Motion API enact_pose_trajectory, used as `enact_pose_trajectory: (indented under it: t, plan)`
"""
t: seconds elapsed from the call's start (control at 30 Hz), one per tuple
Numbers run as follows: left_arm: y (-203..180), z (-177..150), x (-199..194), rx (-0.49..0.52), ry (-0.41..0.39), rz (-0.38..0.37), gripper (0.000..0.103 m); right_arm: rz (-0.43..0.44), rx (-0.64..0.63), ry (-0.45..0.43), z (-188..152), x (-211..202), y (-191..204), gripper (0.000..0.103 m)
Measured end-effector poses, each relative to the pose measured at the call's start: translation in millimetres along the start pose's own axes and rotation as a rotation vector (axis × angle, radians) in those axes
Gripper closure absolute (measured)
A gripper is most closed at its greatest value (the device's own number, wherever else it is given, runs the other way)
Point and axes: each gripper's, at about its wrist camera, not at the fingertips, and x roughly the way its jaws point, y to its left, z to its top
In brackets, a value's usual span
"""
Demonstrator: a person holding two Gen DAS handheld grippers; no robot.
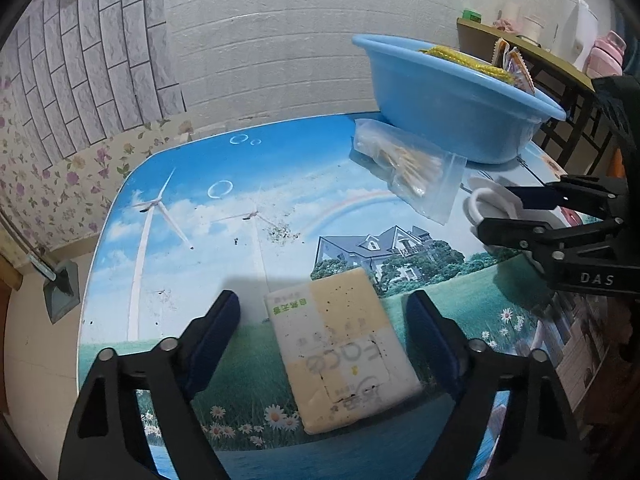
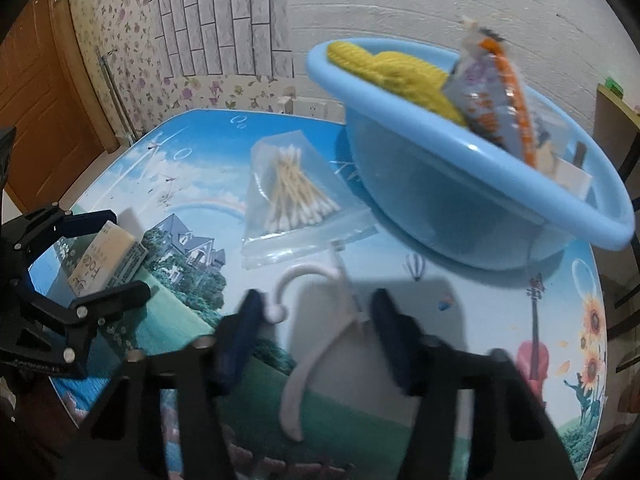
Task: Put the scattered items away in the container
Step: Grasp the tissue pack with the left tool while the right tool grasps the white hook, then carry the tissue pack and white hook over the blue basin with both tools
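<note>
Tissue pack [image 1: 340, 348] lies between the left gripper's [image 1: 324, 320] open fingers, long axis along them. White hanger [image 2: 316, 320] sits between the right gripper's [image 2: 316, 316] fingers, untouched.

Looks like a lived-in home room: floral wallpaper [image 1: 48, 184] and faux-brick panels [image 1: 92, 64] on the walls, a wooden door [image 2: 36, 104], a low table [image 1: 248, 184] printed with windmills and a house, a cluttered side shelf [image 1: 532, 56] behind.
</note>
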Motion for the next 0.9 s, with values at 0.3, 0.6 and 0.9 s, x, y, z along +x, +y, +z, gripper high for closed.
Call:
enact_pose_trajectory:
  t: [0.3,0.6,0.9]
  plan:
    - [-7.2,-4.3,-10.7,-0.006,0.009,-0.013,0.049,0.038,0.015,-0.004,-14.5,-15.7,-4.8,0.052]
    - [-13.8,11.0,-46.6,-0.024,-0.072,-0.017,0.051,0.018,0.015,-0.081,-22.0,-47.9,-15.9,0.052]
    - [-38.0,43.8,-83.6,0.013,-0.184,-0.043,0.051,0.08,0.003,-0.217,-18.4,-89.8,-16.9,0.052]
